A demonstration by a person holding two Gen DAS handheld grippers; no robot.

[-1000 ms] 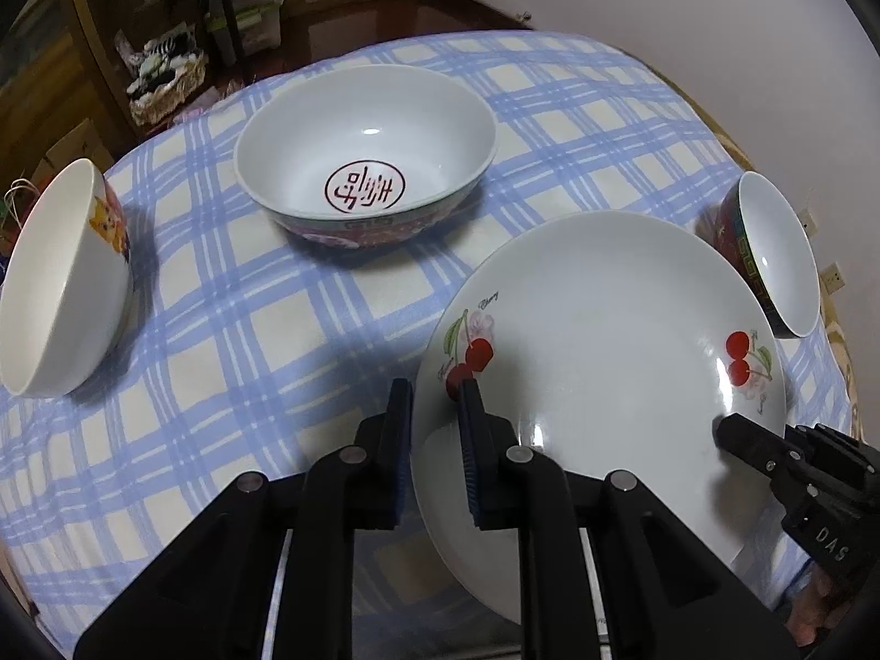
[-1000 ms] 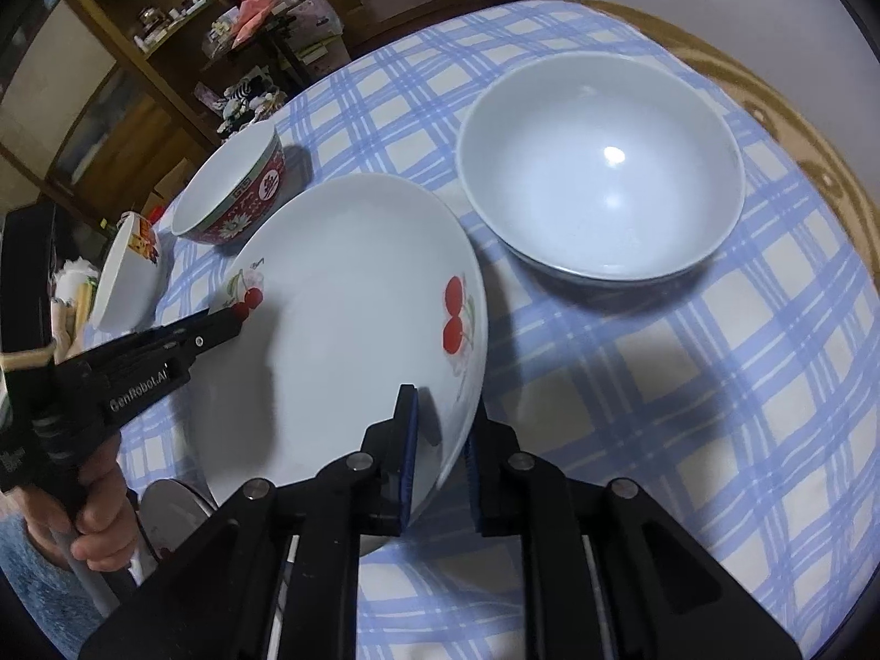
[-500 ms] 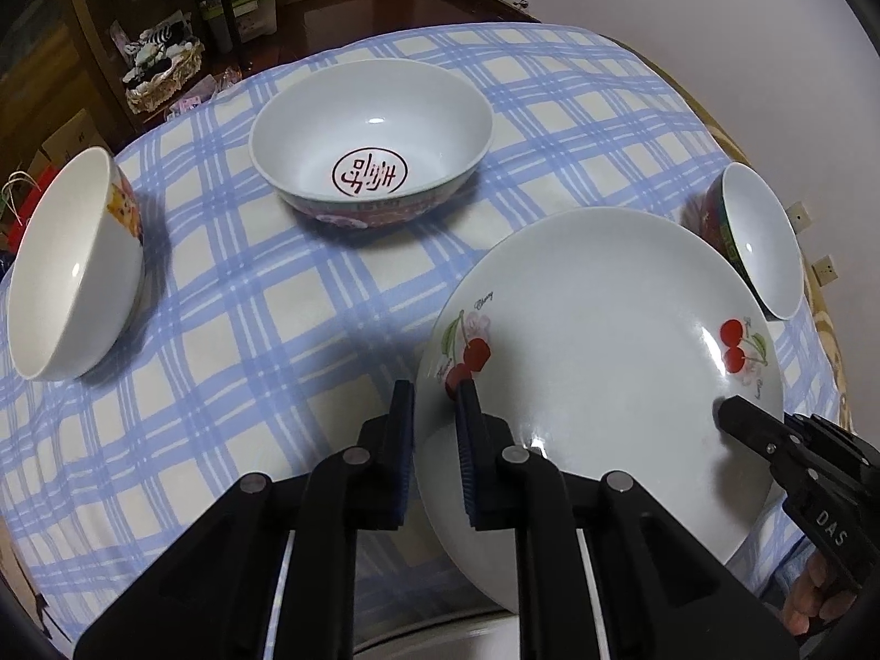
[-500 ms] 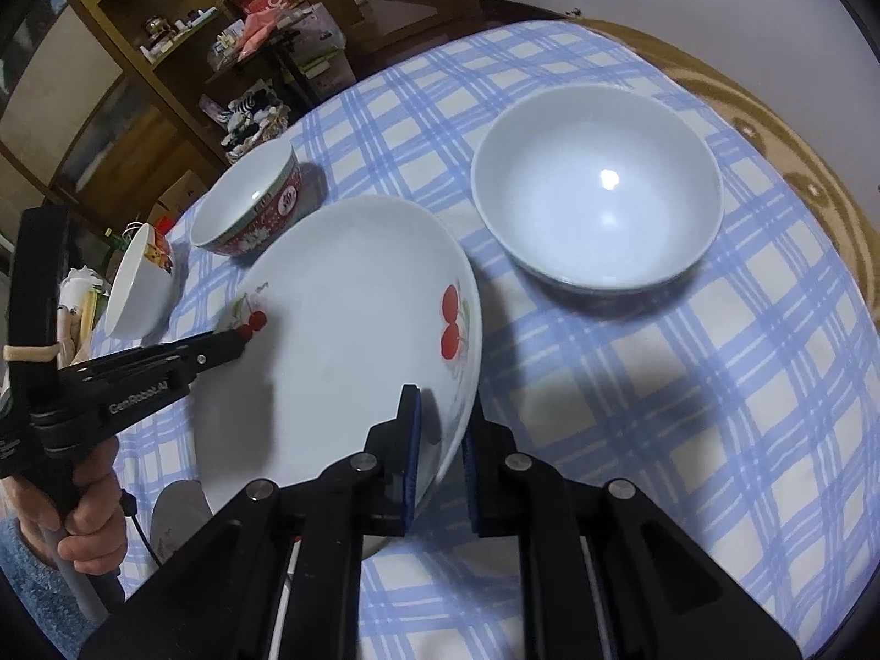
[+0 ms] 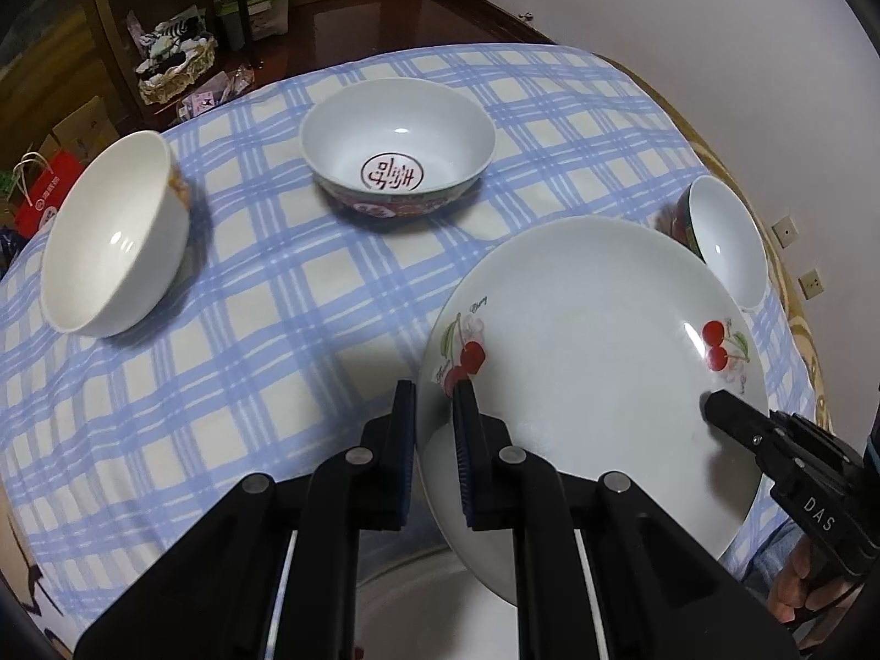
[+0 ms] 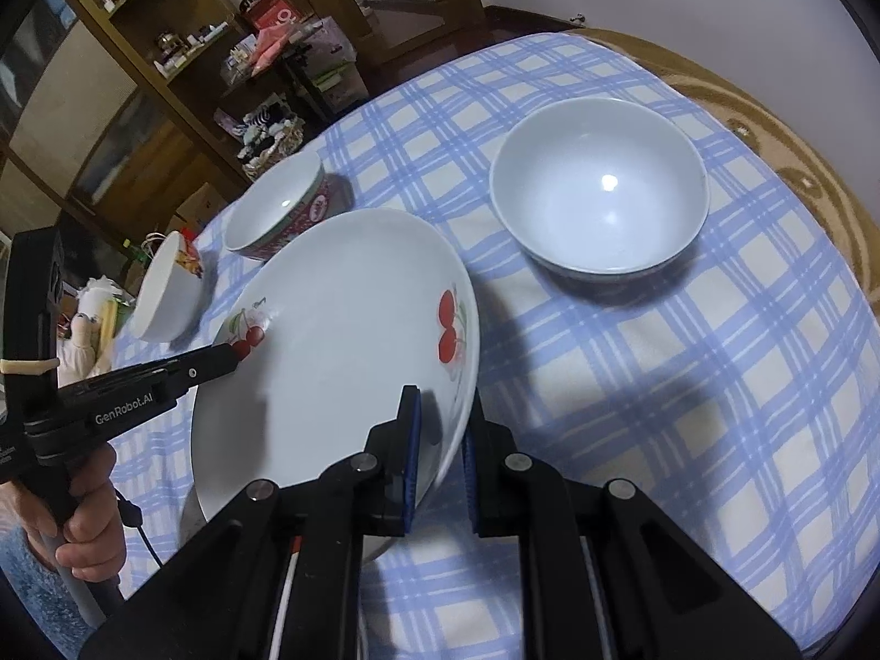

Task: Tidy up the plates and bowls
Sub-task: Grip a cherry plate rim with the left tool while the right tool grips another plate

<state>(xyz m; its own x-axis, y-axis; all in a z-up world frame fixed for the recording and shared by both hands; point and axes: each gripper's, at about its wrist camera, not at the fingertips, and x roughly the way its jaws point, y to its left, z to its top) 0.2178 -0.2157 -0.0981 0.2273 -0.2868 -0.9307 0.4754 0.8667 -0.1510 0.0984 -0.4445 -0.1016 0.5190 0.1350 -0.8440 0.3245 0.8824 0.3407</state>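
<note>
A white plate (image 5: 594, 330) with red cherry prints hangs tilted above the checked tablecloth (image 5: 247, 330), held at two sides. My left gripper (image 5: 433, 390) is shut on its near left rim. In the right wrist view the same plate (image 6: 341, 352) has my right gripper (image 6: 443, 401) shut on its right rim. Each gripper shows in the other's view: the right gripper (image 5: 715, 404) and the left gripper (image 6: 231, 355). A large bowl (image 5: 396, 159) with a red emblem, a white bowl (image 5: 115, 236) and a small bowl (image 5: 720, 242) stand on the cloth.
A wide plain white bowl (image 6: 599, 187) stands to the right of the plate. A pale round thing (image 5: 429, 605) shows under the plate at the table's near edge. A person's hand (image 6: 82, 511) grips the left handle. Shelves and clutter (image 6: 264, 126) lie beyond the table.
Both grippers have risen with the plate between them. The bowls and cloth now look smaller and farther below. The grips on the rim have not changed.
</note>
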